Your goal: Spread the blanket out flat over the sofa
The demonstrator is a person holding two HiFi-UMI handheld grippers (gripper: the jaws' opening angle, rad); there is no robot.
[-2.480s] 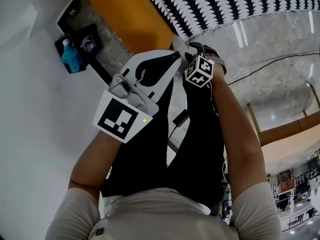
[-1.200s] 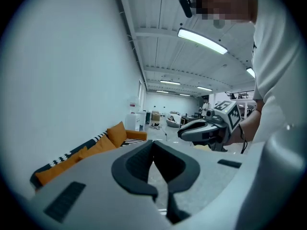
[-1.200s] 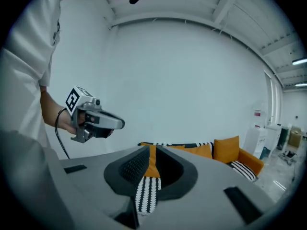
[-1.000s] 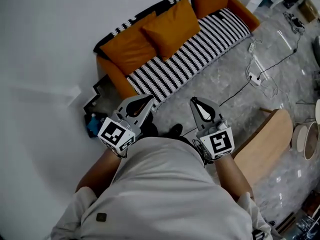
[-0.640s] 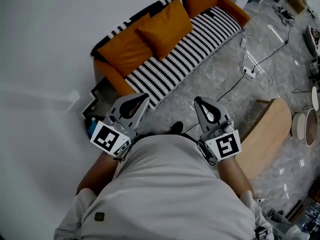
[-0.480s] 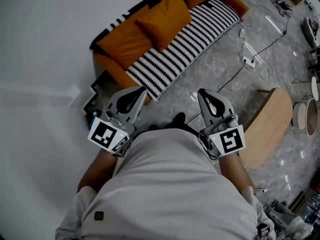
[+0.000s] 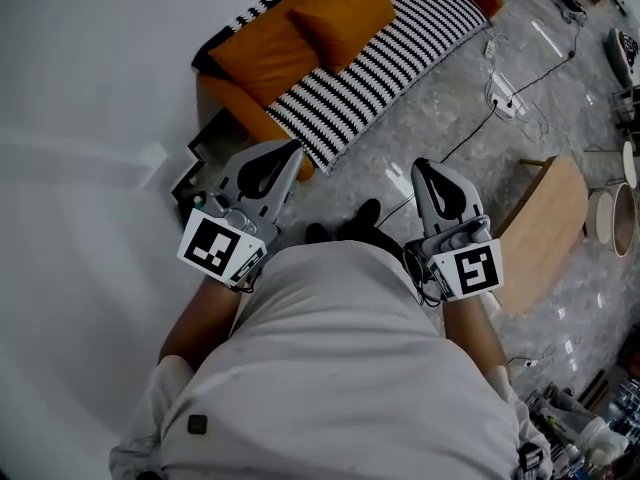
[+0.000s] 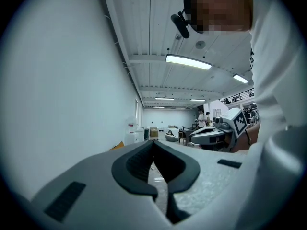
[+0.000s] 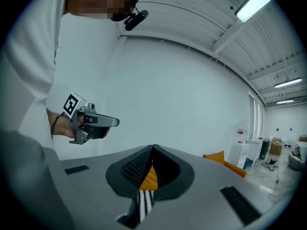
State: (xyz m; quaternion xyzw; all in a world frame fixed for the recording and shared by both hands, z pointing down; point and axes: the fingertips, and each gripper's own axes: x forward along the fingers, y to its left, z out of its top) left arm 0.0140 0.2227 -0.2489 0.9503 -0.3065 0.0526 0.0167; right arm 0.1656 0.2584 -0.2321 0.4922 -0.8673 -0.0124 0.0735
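The black-and-white striped blanket (image 7: 380,58) lies spread along the seat of the orange sofa (image 7: 228,103) at the top of the head view, with two orange cushions (image 7: 345,13) against the back. My left gripper (image 7: 288,151) and right gripper (image 7: 424,167) are held at waist height, well short of the sofa, tips toward it. Both are shut with nothing between the jaws. Below the closed tips of the right gripper (image 9: 152,148), a strip of blanket (image 9: 146,202) shows in the right gripper view. The left gripper (image 8: 152,143) looks across the room.
A low wooden table (image 7: 545,228) stands on the marble floor at right, with round bowls (image 7: 605,233) beyond it. Cables and a power strip (image 7: 505,103) lie in front of the sofa. A dark shelf (image 7: 195,190) sits by the sofa's near end. White wall at left.
I have straightened up and stepped back from the sofa, where both grippers were low by the blanket. The sofa has slid up in view; the grippers stay shut at my waist.
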